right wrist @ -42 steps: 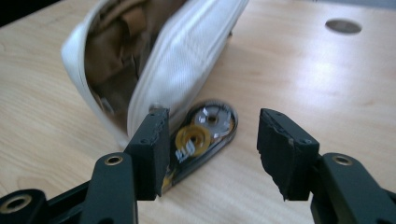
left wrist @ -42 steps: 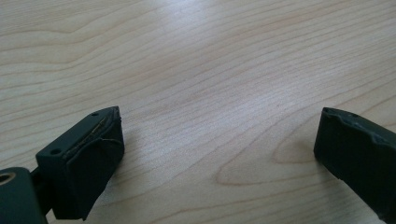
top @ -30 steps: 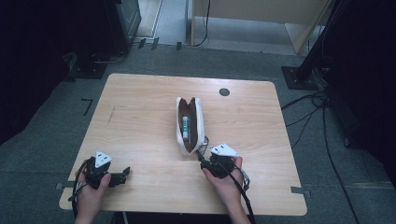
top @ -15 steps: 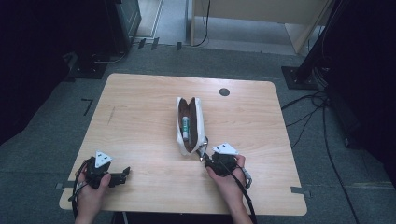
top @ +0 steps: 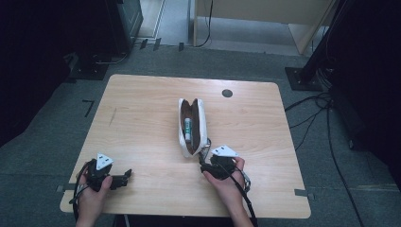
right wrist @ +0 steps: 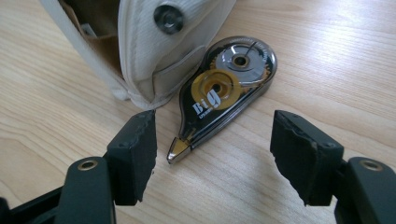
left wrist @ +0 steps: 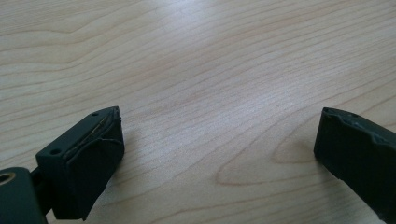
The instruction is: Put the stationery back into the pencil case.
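Now the right gripper point(right wrist: 212, 154) straddles the correction tape point(right wrist: 224, 91), fingers released.
Tape lies at the pouch's point(top: 191, 125) six o'clock end, ready for packing; left gripper point(left wrist: 219, 149) rests released on the bench point(top: 142, 118).

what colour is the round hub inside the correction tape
Yellow-orange, inside a smoky clear case, on the correction tape; the right gripper view shows it best.

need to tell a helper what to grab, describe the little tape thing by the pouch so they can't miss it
On the light wooden table, find the open cream fabric pencil pouch at its middle. Against the pouch's near end lies a teardrop-shaped correction tape dispenser, between the right claw's open jaws. Its smoky clear shell shows yellow reels.
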